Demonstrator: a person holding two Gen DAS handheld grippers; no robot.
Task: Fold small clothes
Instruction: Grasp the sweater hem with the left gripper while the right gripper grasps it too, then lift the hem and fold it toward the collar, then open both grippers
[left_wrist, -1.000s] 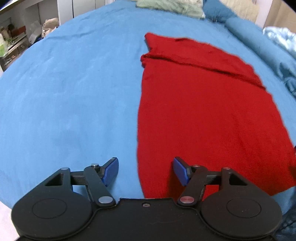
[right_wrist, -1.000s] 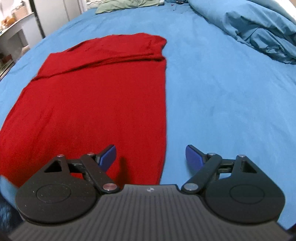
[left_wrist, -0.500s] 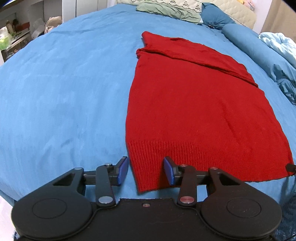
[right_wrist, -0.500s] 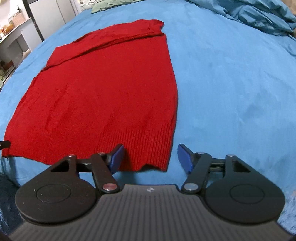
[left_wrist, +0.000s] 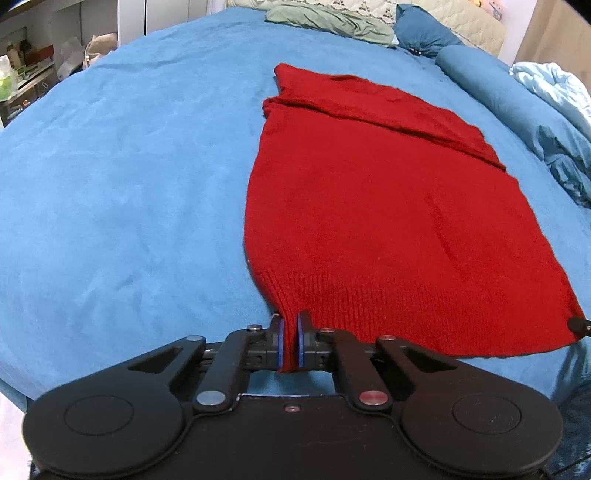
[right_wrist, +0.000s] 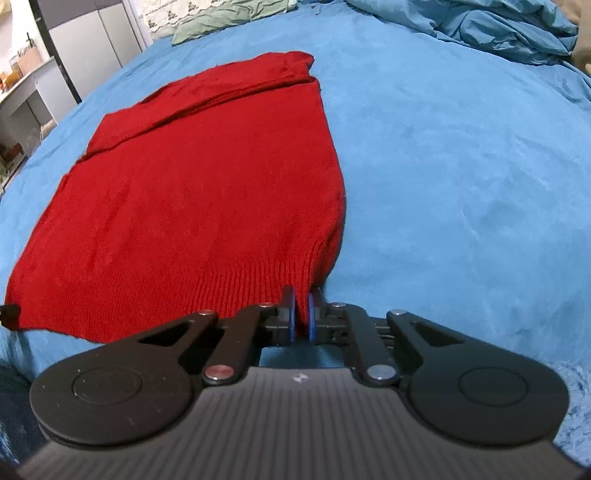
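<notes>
A red knit sweater (left_wrist: 384, 206) lies flat on the blue bed sheet (left_wrist: 122, 177), its sleeves folded across the far end and its ribbed hem nearest me. My left gripper (left_wrist: 290, 334) is shut on the hem's near left corner. My right gripper (right_wrist: 301, 312) is shut on the hem's near right corner of the sweater (right_wrist: 199, 192). The corner at the right gripper is lifted slightly off the sheet (right_wrist: 461, 184). The other gripper's tip shows at the far hem corner in each view.
Blue pillows (left_wrist: 476, 77) and a green cloth (left_wrist: 328, 22) lie at the head of the bed. A rumpled blue duvet (right_wrist: 491, 29) is piled at the far right. Shelves and cabinets (right_wrist: 92, 48) stand left of the bed. The bed's near edge is just below the grippers.
Both grippers went from open around the hem corners to shut on them. Both have pulled back toward the near edge, and the right corner has lifted a little.
</notes>
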